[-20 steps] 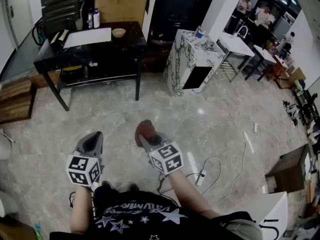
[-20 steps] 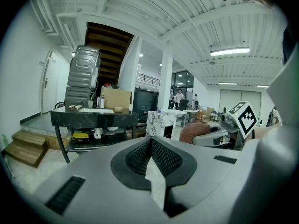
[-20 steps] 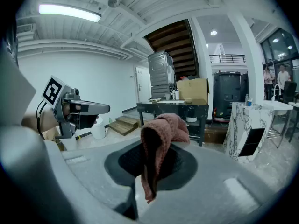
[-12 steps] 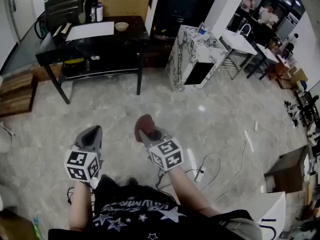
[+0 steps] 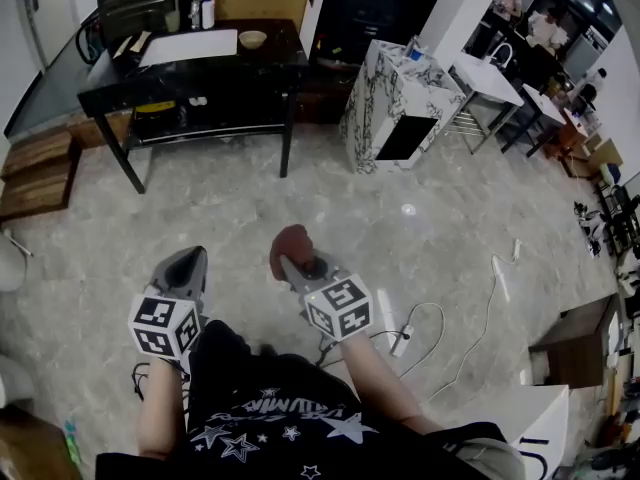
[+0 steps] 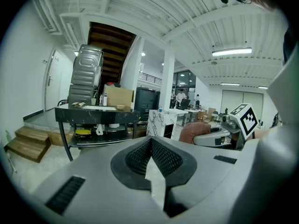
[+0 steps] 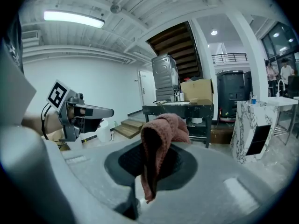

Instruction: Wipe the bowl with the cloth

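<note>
A small tan bowl (image 5: 253, 39) stands on the black table (image 5: 120, 80) far ahead of me; it also shows small in the left gripper view (image 6: 120, 107) and the right gripper view (image 7: 194, 100). My right gripper (image 5: 290, 260) is shut on a reddish-brown cloth (image 5: 292, 242), which bunches over the closed jaws (image 7: 161, 133) and hangs down between them. The cloth (image 6: 191, 130) shows from the side in the left gripper view. My left gripper (image 5: 187, 259) is held beside it over the floor, shut with nothing between its ribbed pads (image 6: 161, 157).
A white sheet (image 5: 190, 46) and bottles (image 5: 201, 11) share the table. A marble-patterned cabinet (image 5: 400, 103) stands to its right, wooden steps (image 5: 35, 173) to its left. Cables and a power strip (image 5: 404, 342) lie on the floor near my feet. People stand far back right.
The floor has slid toward me and the table and cabinet sit a little larger and nearer. Both grippers keep the same pose, the cloth still in the right one.
</note>
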Motion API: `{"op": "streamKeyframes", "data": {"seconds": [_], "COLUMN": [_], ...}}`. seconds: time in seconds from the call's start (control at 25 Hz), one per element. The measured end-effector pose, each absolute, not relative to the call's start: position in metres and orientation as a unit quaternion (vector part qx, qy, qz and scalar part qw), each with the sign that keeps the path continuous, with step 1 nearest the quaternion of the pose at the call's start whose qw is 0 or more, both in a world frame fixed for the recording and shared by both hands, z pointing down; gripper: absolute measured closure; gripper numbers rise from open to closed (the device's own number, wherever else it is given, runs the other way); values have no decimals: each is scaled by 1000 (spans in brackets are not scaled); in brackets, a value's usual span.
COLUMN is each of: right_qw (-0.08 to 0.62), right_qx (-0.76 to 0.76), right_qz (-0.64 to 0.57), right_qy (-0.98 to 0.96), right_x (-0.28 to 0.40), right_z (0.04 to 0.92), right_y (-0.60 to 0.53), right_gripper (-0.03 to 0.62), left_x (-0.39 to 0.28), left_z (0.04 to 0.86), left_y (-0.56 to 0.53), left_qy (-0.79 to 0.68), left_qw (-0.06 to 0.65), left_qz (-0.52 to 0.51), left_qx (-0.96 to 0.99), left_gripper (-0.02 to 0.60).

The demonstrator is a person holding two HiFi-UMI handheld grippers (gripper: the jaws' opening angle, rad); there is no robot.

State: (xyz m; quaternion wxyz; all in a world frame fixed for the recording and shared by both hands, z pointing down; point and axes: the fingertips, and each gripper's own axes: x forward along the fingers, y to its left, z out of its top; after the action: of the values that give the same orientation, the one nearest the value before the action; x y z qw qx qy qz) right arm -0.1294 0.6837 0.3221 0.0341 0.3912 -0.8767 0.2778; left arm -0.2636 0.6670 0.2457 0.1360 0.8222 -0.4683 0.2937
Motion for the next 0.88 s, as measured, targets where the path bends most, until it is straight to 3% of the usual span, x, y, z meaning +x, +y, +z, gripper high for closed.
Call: {"op": "streamKeyframes", "data": {"seconds": [0.48, 0.88], "right_qw": [60, 78], "right_qx": [414, 429], "right_qz": [322, 337], "right_qy": [-849, -834], "right_x": [-136, -172], "right_z": [362, 382], "right_y": [641, 513], "right_gripper": [545, 545], "left_x": [-286, -325], "left_z": [274, 297], "left_y": [609, 474], "left_qy": [-454, -430], "left_qw": [169, 186], "left_qz": [280, 284], "left_qx": [829, 837], "left_gripper": [572, 572]}}
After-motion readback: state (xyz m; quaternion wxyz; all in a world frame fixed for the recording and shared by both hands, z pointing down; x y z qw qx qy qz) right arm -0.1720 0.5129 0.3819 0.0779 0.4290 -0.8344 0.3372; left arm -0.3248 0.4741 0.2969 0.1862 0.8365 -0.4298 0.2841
